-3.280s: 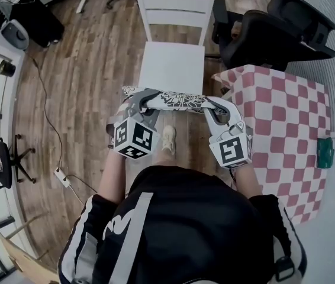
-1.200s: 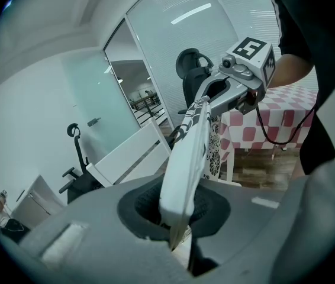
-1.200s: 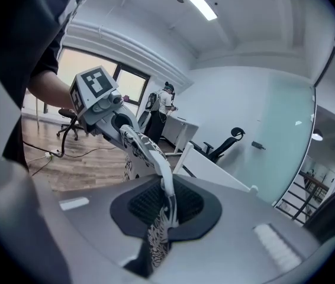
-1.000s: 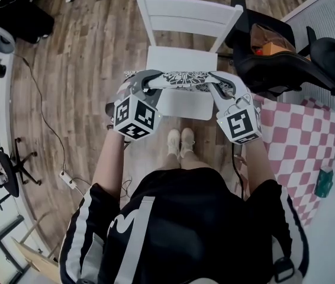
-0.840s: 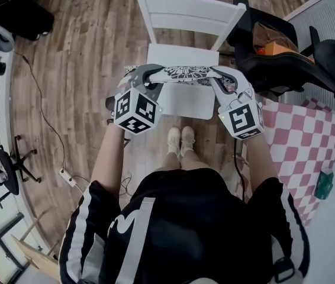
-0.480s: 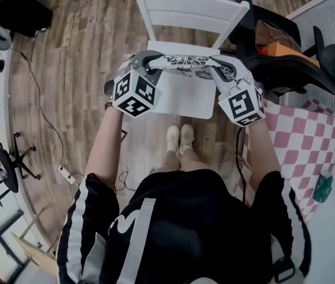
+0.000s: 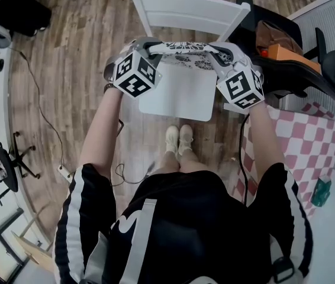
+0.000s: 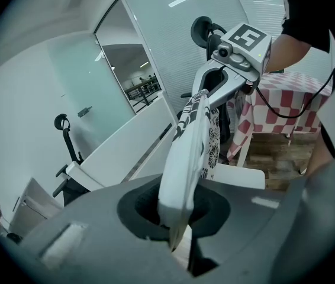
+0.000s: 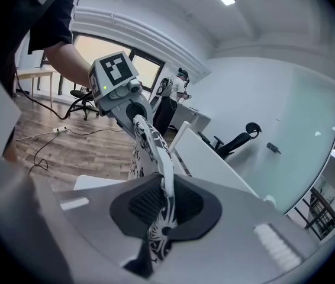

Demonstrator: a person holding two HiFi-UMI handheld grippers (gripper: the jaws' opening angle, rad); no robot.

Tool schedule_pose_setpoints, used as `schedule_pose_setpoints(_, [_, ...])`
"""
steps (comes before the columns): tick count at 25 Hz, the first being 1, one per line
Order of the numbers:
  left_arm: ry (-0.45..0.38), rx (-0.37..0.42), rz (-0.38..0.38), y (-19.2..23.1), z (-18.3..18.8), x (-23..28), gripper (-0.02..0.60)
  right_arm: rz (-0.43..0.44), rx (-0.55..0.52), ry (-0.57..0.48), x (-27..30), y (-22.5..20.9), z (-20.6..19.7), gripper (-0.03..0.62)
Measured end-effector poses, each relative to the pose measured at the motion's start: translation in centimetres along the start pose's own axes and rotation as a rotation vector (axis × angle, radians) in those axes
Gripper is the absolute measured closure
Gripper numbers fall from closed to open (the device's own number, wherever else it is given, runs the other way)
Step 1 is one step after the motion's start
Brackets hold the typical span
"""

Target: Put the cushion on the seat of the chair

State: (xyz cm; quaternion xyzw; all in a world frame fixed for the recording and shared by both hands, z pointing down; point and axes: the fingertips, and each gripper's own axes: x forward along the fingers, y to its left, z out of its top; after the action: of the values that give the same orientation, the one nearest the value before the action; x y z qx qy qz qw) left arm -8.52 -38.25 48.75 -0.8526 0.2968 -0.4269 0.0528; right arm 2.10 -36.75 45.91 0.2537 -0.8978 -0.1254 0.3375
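A white cushion [image 7: 185, 48] with a black floral pattern hangs stretched between my two grippers, over the back part of the white chair's seat [image 7: 176, 93], close to its backrest [image 7: 188, 9]. My left gripper [image 7: 150, 44] is shut on the cushion's left edge and my right gripper [image 7: 215, 52] is shut on its right edge. In the left gripper view the cushion [image 8: 190, 152] runs from the jaws up to the right gripper [image 8: 218, 78]. The right gripper view has the cushion [image 9: 155, 149] pinched between the pads, with the backrest [image 9: 209, 158] just beyond it.
A black office chair [image 7: 300, 64] holding an orange thing [image 7: 283, 52] stands right of the white chair. A table with a red-checked cloth [image 7: 309, 152] is at the right. My feet [image 7: 179, 138] are just before the seat. A power strip and cable [image 7: 64, 173] lie at left.
Both grippers have carried the cushion away from me and lower, from above the seat's front edge to above its back part near the backrest. Both grips are unchanged.
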Motion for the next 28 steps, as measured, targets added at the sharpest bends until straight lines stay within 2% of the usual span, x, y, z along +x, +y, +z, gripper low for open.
schedule_pose_setpoints(5, [0.006,-0.026,-0.002,1.5,-0.2,2.0,0.557,0.013,-0.022,-0.015,1.8,-1.9,0.0,0.579])
schedule_pose_setpoints(9, [0.013,-0.019,0.0,2.8,-0.3,3.3,0.557,0.025,-0.021,-0.016,3.1,-3.1,-0.6,0.579])
schedule_pose_setpoints(13, [0.03,0.005,0.024,4.3,-0.2,4.6,0.557,0.031,-0.023,-0.013,4.4,-4.3,-1.4,0.579])
schedule_pose_setpoints(23, [0.043,0.123,0.103,7.5,0.9,6.9,0.557,-0.037,-0.053,0.002,6.3,-7.1,-2.5,0.579])
schedule_pose_setpoints(28, [0.012,0.108,0.121,6.7,-0.3,7.5,0.555,-0.023,-0.052,0.011,6.8,-5.8,-3.8,0.579])
